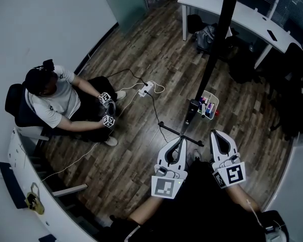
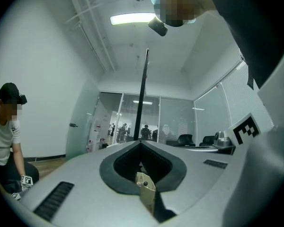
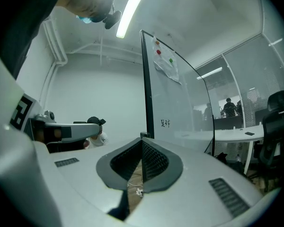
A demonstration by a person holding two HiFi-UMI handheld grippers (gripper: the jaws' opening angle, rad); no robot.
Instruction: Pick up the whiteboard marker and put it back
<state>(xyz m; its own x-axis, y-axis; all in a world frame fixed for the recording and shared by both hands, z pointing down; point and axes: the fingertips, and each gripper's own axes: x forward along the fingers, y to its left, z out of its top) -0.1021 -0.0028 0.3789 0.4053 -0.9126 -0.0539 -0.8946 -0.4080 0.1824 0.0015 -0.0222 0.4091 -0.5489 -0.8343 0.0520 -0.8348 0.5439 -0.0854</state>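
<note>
Both claws are shut on nothing. My white, black-padded left gripper point(image 1: 180, 141) and right gripper point(image 1: 217, 134) hang level, side by side, which I read as a rest pose. Ahead, between them, the coloured whiteboard markers point(image 1: 206, 106) stand in their white tray point(image 1: 212, 94), either returned or awaiting pickup.

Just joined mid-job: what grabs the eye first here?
Two shut, empty grippers, left and right, fill the bottom of the head view, pointing toward a whiteboard seen edge-on. A basket of markers sits by its base. A seated person is at left.
</note>
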